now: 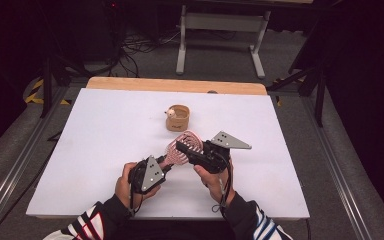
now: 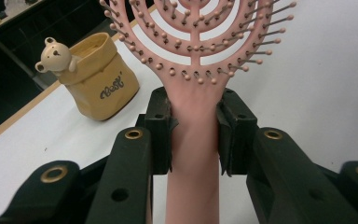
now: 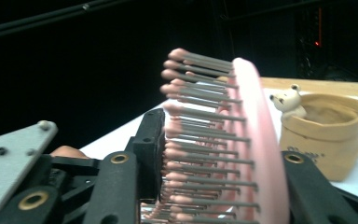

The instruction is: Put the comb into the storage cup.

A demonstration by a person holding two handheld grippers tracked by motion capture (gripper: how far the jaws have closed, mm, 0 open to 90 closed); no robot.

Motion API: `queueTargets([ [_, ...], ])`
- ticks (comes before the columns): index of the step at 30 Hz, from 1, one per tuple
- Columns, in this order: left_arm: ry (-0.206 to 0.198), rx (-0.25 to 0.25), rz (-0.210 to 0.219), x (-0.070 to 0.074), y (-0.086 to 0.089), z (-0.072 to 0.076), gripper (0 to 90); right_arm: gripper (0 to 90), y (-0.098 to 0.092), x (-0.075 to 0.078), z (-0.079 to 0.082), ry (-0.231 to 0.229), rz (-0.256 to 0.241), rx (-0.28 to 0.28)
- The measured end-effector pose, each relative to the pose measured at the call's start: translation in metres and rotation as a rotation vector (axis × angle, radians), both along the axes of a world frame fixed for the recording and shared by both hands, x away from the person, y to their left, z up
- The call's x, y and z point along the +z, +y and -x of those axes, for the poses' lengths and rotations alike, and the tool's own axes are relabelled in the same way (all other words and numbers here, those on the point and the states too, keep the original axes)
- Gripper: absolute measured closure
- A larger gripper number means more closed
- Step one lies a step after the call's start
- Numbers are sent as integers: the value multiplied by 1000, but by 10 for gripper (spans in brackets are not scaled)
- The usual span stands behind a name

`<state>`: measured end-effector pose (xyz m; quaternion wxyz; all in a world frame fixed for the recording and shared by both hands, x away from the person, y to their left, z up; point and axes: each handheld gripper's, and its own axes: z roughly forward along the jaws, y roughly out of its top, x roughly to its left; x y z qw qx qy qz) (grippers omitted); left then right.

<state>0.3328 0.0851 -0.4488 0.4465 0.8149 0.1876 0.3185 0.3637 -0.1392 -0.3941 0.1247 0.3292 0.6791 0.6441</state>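
A pink vented hairbrush (image 1: 194,138) is held above the white table (image 1: 100,135), between my two grippers. My left gripper (image 1: 168,164) is shut on its handle; in the left gripper view both pads press the handle (image 2: 193,140) just below the bristled head. My right gripper (image 1: 182,145) comes in from the right and is shut across the head. In the right gripper view the brush (image 3: 258,140) stands edge-on between the jaws, bristle tips at the left pad and its back against the right jaw. A hand holds each gripper.
A small tan pouch-shaped pot (image 1: 178,119) with a little bear figure on its rim stands on the table just beyond the brush, also seen as the pot (image 2: 100,81) and the pot (image 3: 326,135). A wooden strip (image 1: 175,85) edges the far side of the table.
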Motion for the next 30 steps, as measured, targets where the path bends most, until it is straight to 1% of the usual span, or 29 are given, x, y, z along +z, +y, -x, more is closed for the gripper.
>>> queueTargets([
  [4, -11, 4, -5, -1, -1, 0, 698, 612, 1, 2, 4, -14, -2, 19],
  [7, -30, 14, 1, -2, -1, 0, 696, 614, 3, 4, 7, -30, 6, 21],
  [9, -34, 18, 3, -2, -1, 0, 691, 615, 3, 4, 8, -39, 12, 17],
  [11, -35, 8, 13, -1, -1, -1, 689, 621, 3, 7, 10, -66, 29, 14],
  [13, -36, 10, 18, -1, 0, -1, 680, 623, 3, 9, 12, -84, 35, 13],
  [14, -36, 7, 31, 0, 1, -2, 670, 624, 3, 10, 13, -96, 39, 14],
  [16, -41, 11, 29, 0, 2, -3, 635, 624, 4, 12, 15, -110, 52, 12],
  [18, -31, 11, 37, 1, 4, -5, 613, 624, 3, 14, 17, -134, 63, 11],
  [19, -31, 11, 37, 1, 4, -5, 581, 624, 3, 14, 17, -134, 63, 11],
  [20, -23, 21, 42, 1, 5, -7, 581, 625, 3, 16, 18, -147, 72, 7],
  [21, -8, 13, 53, 1, 8, -9, 556, 626, 1, 18, 19, -167, 80, 1],
  [22, -10, 10, 59, 1, 9, -10, 539, 626, 1, 19, 19, -170, 79, -1],
  [25, -4, 4, 53, 2, 11, -12, 489, 626, -3, 22, 19, -185, 80, -11],
  [27, -11, 13, 48, 2, 13, -13, 433, 626, -6, 24, 19, -189, 75, -19],
  [28, 0, 15, 38, 3, 15, -16, 415, 627, -8, 25, 19, -194, 73, -22],
  [30, 7, 21, 45, 3, 18, -17, 392, 627, -11, 28, 20, -204, 74, -32],
])
